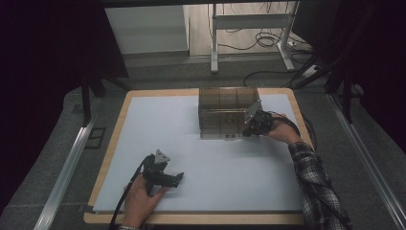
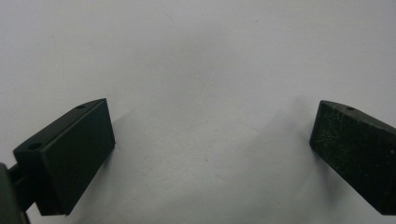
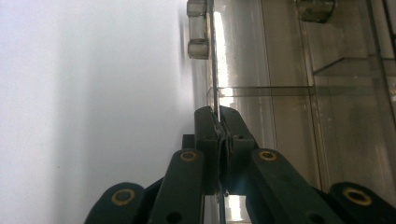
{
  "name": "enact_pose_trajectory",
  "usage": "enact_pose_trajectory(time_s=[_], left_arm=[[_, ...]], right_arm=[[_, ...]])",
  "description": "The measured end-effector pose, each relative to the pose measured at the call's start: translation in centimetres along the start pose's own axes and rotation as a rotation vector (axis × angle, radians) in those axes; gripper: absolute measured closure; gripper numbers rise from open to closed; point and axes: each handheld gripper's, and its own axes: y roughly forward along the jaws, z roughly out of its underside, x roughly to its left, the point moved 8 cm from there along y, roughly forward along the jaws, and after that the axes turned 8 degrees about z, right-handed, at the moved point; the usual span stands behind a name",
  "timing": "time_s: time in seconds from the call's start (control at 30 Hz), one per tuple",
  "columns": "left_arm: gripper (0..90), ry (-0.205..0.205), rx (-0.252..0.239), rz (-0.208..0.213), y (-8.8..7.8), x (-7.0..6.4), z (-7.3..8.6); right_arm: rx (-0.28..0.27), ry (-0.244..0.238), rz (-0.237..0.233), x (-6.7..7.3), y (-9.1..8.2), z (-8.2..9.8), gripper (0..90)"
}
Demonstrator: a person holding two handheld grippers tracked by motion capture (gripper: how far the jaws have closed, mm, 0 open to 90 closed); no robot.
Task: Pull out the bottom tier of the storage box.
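A smoky clear plastic box (image 1: 222,112) with inner dividers stands at the back right of the white mat (image 1: 158,124). My right gripper (image 1: 246,132) is at the box's front right corner. In the right gripper view its jaws (image 3: 218,116) are shut on a thin clear panel (image 3: 215,56) of the box (image 3: 289,70); whether that panel is a lid or a wall I cannot tell. My left gripper (image 1: 179,178) lies low at the mat's front left, held by a hand. Its jaws (image 2: 210,149) stand wide open with nothing between them.
The mat lies on a wooden tabletop (image 1: 119,120) with dark floor around it. Two clear hinge-like lugs (image 3: 198,28) sit on the panel's edge ahead of the right jaws. A desk frame and cables (image 1: 268,38) stand beyond the table.
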Motion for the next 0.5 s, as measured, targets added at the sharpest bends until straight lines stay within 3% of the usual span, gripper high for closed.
enact_pose_trajectory(time_s=[0.17,0.5], left_arm=[[0.0,0.0,0.0,0.0,0.0,0.0,0.0],[0.0,0.0,0.0,0.0,0.0,0.0,0.0]], right_arm=[[-0.017,-0.006,-0.028,0.4,-0.2,-0.3,86.7],[-0.008,-0.03,-0.037,1.7,-1.0,-0.4,86.4]])
